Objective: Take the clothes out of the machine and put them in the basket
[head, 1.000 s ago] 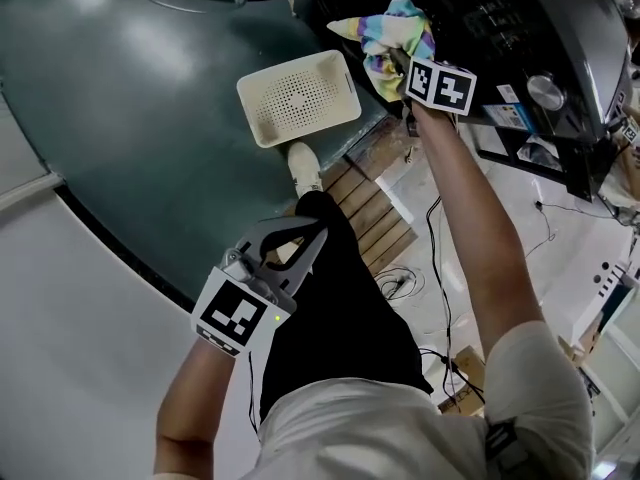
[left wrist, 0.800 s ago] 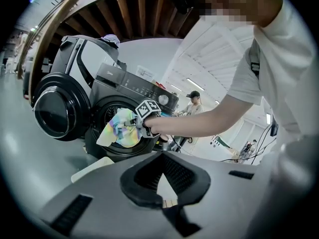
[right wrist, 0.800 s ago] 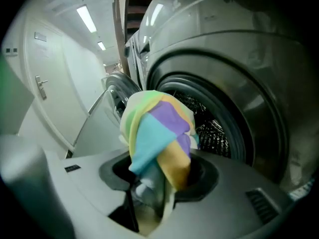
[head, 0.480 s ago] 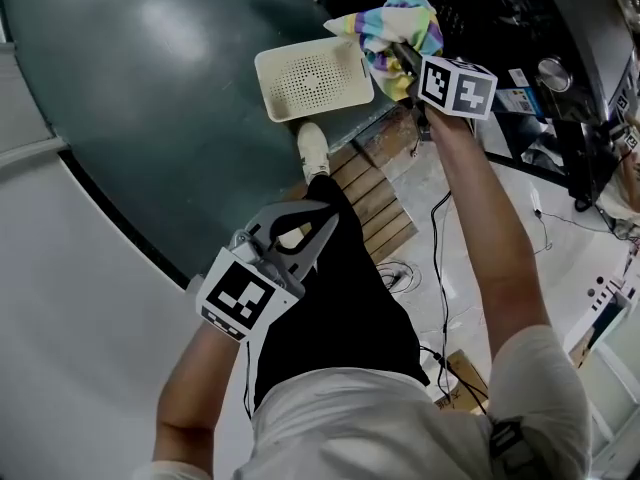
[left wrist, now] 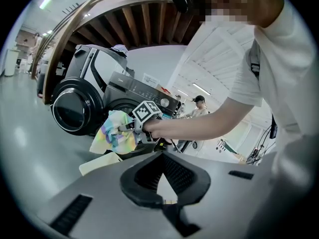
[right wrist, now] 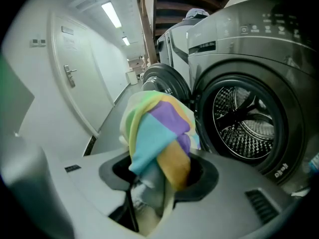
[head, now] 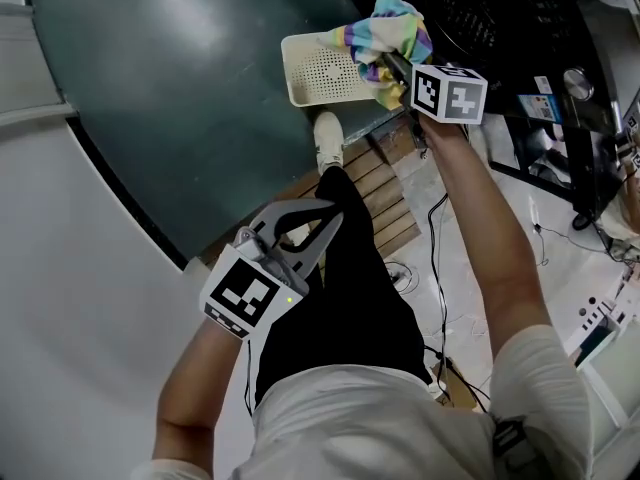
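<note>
Dark green floor [head: 170, 98] fills the upper left of the head view, and a pale floor band [head: 70, 298] curves along the lower left. At the upper right stands the big dark washing machine [head: 520, 28]. In the right gripper view, its round door hole is open on the right side and the shiny drum [right wrist: 244, 118] shows inside.

Wooden slats [head: 385, 203] lie on the floor in the middle of the head view, in front of the machine.

Next is the white basket [head: 320, 68]. It sits on the green floor at the top middle, just left of the machine. It has lots of little holes in its bottom, and the part that shows has nothing in it.

The colourful cloth [head: 392, 30] is out of the machine. It hangs in the air at the basket's right edge, between the basket and the machine. It has stripes of yellow, blue, purple and green.

The right gripper [head: 393, 63] pinches this cloth between its jaws, and the cloth bunches up over them.

The left gripper [head: 328, 220] is low in the middle, over the person's black shorts [head: 350, 298], well away from the basket. Its jaws are pressed together at the tips and hold nothing.

A white shoe [head: 327, 140] stands just below the basket.
</note>
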`<state>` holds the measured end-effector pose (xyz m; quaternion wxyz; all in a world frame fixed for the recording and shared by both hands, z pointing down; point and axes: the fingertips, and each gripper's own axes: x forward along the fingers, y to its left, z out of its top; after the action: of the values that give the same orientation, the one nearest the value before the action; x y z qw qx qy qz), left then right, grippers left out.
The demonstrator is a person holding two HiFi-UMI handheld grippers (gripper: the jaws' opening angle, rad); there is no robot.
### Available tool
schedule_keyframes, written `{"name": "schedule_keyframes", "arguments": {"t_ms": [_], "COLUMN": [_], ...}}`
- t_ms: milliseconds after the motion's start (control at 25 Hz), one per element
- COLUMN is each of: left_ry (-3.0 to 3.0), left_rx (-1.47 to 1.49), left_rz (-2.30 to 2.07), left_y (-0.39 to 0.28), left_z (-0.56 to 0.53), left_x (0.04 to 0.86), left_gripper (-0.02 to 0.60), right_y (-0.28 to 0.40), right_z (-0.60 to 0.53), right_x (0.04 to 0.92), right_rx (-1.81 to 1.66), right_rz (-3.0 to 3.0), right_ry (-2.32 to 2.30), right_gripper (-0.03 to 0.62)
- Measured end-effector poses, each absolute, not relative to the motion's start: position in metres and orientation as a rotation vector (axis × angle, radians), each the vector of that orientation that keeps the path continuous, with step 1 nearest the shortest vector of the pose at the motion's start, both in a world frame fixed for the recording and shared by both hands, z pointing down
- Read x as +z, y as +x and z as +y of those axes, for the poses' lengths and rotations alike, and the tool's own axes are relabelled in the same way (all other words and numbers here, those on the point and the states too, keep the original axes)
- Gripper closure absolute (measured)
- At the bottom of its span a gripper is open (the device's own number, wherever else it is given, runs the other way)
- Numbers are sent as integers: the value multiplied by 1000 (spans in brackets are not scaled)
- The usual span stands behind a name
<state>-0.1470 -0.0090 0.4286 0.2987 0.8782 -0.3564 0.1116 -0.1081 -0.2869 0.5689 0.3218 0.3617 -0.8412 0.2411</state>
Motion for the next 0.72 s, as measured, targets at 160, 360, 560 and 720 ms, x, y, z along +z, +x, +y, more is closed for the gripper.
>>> {"name": "schedule_keyframes", "arguments": {"t_ms": [160, 360, 560, 720], "left_ry": [2307, 2272, 2236, 2223], "left_rx": [289, 287, 270, 260], "left_rz": [-983, -1007, -1028, -1041], "left_y": [-160, -171, -175, -178], "left_z": [3, 2, -5, -12], "left_x": [431, 440, 453, 461], "left_gripper": [586, 586, 586, 586], "right_y": [-135, -157, -167, -173], "right_z": [-271, -266, -267, -267], "right_x": [579, 605, 639, 668], "right_rx": [630, 637, 631, 610], "right_rz": [-2219, -2208, -2183, -2163], "right_ry": [888, 822, 776, 743], "right_gripper": [391, 391, 391, 391]}}
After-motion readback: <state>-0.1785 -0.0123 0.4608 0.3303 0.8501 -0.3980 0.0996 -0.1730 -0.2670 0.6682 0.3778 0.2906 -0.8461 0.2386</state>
